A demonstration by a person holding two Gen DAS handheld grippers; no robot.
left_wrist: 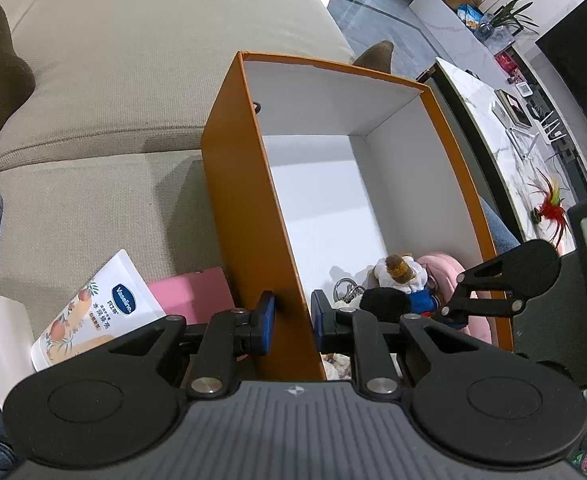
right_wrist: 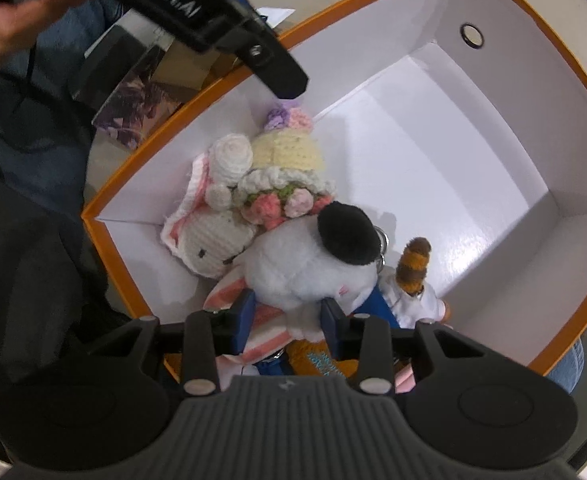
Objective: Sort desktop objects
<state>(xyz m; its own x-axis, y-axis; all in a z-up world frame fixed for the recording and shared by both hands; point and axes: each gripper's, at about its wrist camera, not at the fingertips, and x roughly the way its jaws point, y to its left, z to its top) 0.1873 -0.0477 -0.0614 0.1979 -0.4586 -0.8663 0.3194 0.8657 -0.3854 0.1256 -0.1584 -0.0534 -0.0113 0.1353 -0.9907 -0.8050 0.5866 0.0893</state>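
Note:
An orange box (left_wrist: 249,200) with a white inside stands on a beige sofa. My left gripper (left_wrist: 292,314) is shut on the box's near left wall, one pad each side. In the right wrist view the box (right_wrist: 553,336) holds several plush toys. My right gripper (right_wrist: 289,312) is inside the box, its pads closed around a white plush dog with a black ear (right_wrist: 313,264). A crocheted rabbit with a flower hat (right_wrist: 229,216) lies beside it, and a small doll with a striped tail (right_wrist: 413,276) lies to the right. The right gripper also shows in the left wrist view (left_wrist: 505,280).
A Vaseline tube (left_wrist: 93,312), a pink item (left_wrist: 197,292) and a white roll (left_wrist: 1,336) lie on the sofa (left_wrist: 133,80) left of the box. A marble table (left_wrist: 505,152) with small objects stands to the right. A person's feet in brown socks rest on the sofa.

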